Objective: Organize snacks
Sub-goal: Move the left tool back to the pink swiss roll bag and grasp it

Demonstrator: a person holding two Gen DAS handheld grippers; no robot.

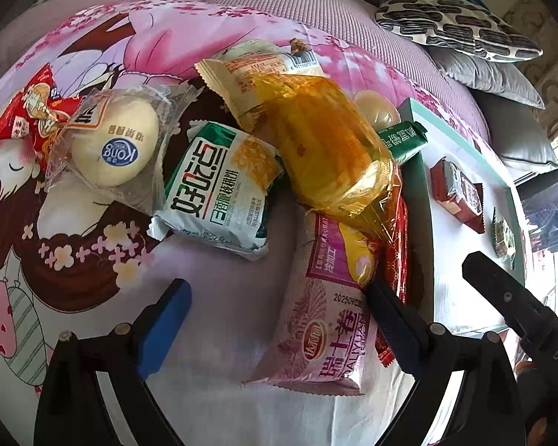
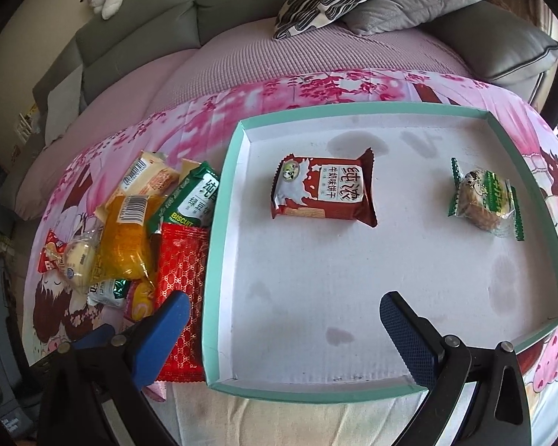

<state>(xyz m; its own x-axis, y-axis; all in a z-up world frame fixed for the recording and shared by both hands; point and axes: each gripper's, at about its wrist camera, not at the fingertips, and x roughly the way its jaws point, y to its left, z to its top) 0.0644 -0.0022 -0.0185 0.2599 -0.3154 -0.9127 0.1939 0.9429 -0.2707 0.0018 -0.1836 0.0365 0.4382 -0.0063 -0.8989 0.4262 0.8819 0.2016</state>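
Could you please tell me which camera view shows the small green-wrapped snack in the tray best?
The right wrist view shows the green-wrapped snack best: it lies whole and unobstructed on the white floor of the tray, right of the dark red packet. The left wrist view catches it only as a tiny, distorted sliver at the frame's right edge.

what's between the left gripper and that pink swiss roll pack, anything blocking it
Nothing visible blocks it. The open left gripper already straddles the near end of the pink pack. Only the yellow packet overlaps its far end, away from the fingers.
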